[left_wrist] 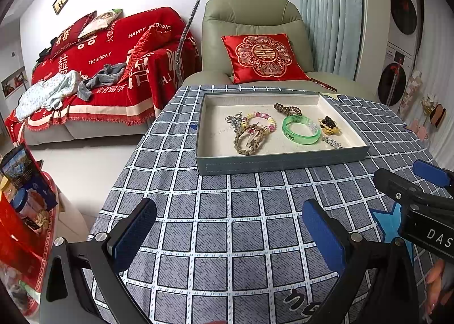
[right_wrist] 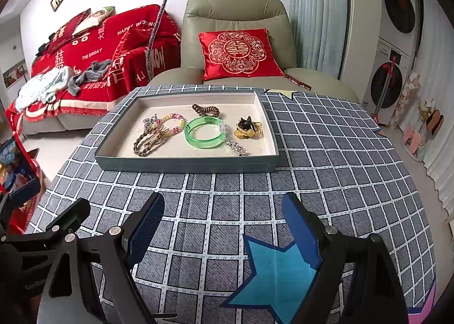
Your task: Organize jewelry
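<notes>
Green translucent bangle in tray, beaded bracelet beside

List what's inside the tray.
In the tray: green bangle, beaded bracelet, braided cord, coil tie, silver chain, yellow-black ties. The tangled keyring stays unclear.

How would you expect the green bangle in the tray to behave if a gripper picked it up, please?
The green bangle looks like a rigid, glossy ring, so it probably holds its shape but may slip between pads. Lying flat in the tray, it seems unlikely to roll.
</notes>
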Motion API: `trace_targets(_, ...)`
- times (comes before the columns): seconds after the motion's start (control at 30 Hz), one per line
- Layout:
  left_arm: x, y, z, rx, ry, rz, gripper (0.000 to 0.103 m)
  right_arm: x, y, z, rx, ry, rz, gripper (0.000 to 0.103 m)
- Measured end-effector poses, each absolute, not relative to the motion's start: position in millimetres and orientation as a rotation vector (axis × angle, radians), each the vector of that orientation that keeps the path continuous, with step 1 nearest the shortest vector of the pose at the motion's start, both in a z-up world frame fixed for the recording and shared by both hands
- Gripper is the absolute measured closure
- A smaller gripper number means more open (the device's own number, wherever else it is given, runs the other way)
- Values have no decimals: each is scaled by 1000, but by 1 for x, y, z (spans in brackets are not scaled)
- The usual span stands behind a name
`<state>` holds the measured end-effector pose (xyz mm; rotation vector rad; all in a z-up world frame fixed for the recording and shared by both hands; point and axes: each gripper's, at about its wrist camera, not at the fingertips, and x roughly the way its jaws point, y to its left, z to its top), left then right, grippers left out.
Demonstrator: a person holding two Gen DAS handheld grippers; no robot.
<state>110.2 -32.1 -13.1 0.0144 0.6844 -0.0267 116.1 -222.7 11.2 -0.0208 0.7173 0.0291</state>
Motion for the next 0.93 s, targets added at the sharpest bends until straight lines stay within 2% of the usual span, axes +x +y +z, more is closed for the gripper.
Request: trace_targets(0.93, 112, -31, -12, -4, 688, -36, 0, 116, -224, 13, -18, 718, 27, 16)
